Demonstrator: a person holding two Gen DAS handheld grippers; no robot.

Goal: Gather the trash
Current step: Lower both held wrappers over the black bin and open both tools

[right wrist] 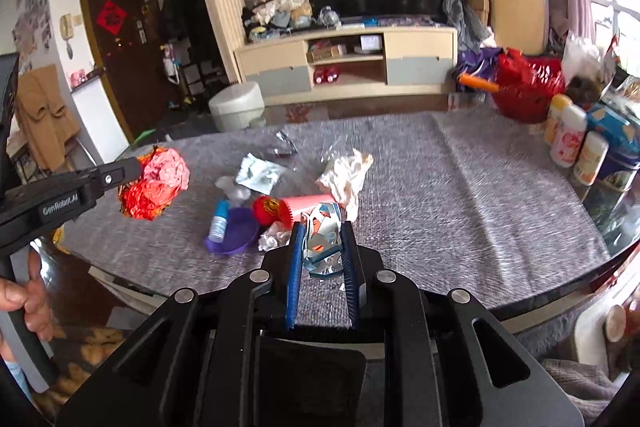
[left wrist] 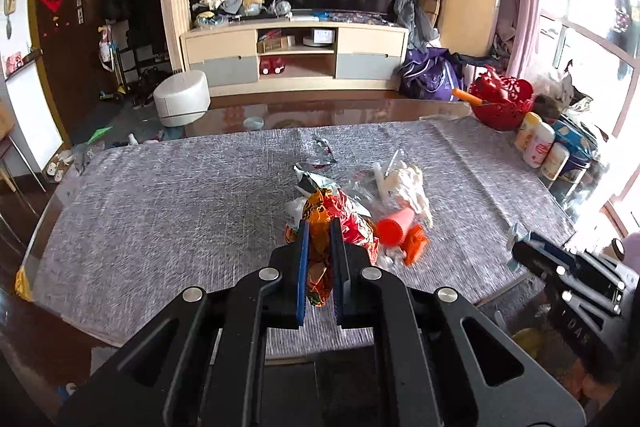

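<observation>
left hand-held gripper [right wrist: 136, 167] marked "GenRobot.AI", perhaps, clamping red wrapper [right wrist: 154, 187]

**Clutter mid-table, open cloth on the left and near edge**

Grey tablecloth [left wrist: 160, 211] is bare across its left half and along the near edge: free passage there. The centre is blocked by a trash pile: red cup [right wrist: 296, 207], purple dish [right wrist: 236, 231], small bottle [right wrist: 221, 221], crumpled tissue [right wrist: 348, 175], foil wrapper [right wrist: 258, 173]. The right edge is crowded with bottles [right wrist: 568, 143], a blue tin [right wrist: 618, 163] and a red basket [left wrist: 502, 101]. The far strip behind the pile is mostly open.
</observation>
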